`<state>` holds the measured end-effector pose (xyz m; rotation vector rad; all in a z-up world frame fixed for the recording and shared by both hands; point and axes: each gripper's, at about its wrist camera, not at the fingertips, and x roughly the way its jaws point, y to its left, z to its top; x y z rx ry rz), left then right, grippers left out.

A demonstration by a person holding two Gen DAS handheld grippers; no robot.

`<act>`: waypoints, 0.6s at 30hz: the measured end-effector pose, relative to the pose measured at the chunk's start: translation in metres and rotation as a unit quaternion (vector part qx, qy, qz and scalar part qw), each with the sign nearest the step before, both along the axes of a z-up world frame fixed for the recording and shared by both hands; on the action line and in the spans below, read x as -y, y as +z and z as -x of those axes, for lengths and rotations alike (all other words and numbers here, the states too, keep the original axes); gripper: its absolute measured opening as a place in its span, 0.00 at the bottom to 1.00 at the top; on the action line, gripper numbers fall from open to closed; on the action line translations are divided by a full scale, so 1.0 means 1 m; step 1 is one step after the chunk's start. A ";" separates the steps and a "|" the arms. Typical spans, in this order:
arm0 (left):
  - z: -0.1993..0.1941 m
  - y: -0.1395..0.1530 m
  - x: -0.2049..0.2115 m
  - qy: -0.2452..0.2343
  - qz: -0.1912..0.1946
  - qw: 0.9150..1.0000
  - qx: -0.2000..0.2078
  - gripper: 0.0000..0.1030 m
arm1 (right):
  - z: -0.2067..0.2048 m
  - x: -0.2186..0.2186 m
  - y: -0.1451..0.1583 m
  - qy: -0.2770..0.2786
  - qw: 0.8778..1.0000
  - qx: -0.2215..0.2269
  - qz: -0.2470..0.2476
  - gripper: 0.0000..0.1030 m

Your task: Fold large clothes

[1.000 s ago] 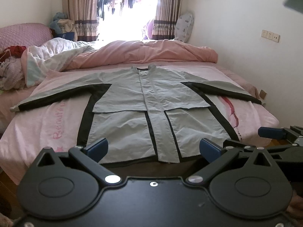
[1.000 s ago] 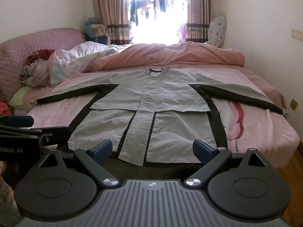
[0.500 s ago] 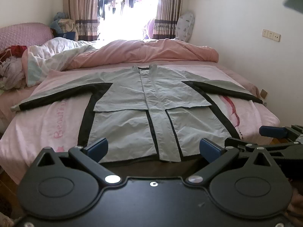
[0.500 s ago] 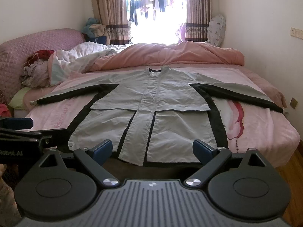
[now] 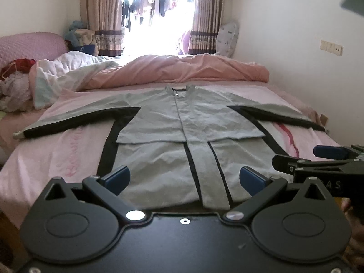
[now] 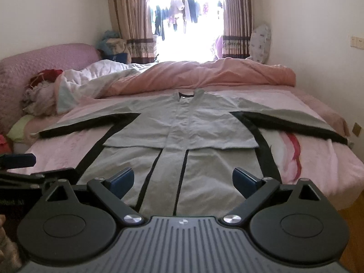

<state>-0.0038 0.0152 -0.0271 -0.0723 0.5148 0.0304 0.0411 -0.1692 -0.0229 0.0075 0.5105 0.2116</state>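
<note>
both grippers, left gripper (image 5: pixel 184 179) and right gripper (image 6: pixel 183 180), hover spread wide and empty above the hem of the grey black-trimmed jacket (image 5: pixel 182 136), lying flat, sleeves outstretched, on the bed (image 5: pixel 45 159).

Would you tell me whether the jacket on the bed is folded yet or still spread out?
Spread out. The jacket lies flat, front up, on the bed, both sleeves stretched sideways and the hem toward the cameras; no part is folded over.
</note>
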 end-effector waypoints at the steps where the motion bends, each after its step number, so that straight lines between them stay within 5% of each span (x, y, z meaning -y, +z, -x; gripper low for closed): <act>1: -0.014 -0.003 -0.006 0.008 0.006 1.000 -0.004 1.00 | -0.016 -0.004 -0.001 0.003 1.000 -0.006 0.010 1.00; 6: -0.077 -0.012 -0.059 0.032 0.030 0.999 -0.016 1.00 | -0.074 -0.024 -0.008 0.017 0.998 0.001 0.053 1.00; 11: -0.128 -0.035 -0.172 0.145 0.056 0.988 -0.022 1.00 | -0.133 -0.034 -0.029 0.022 0.998 0.001 0.060 1.00; 15: -0.161 -0.061 -0.286 0.265 0.058 0.961 -0.047 1.00 | -0.185 -0.027 -0.051 -0.021 0.998 -0.047 0.038 1.00; 18: -0.177 -0.079 -0.372 0.349 0.081 0.932 -0.053 1.00 | -0.215 -0.016 -0.068 -0.041 0.997 -0.069 0.017 1.00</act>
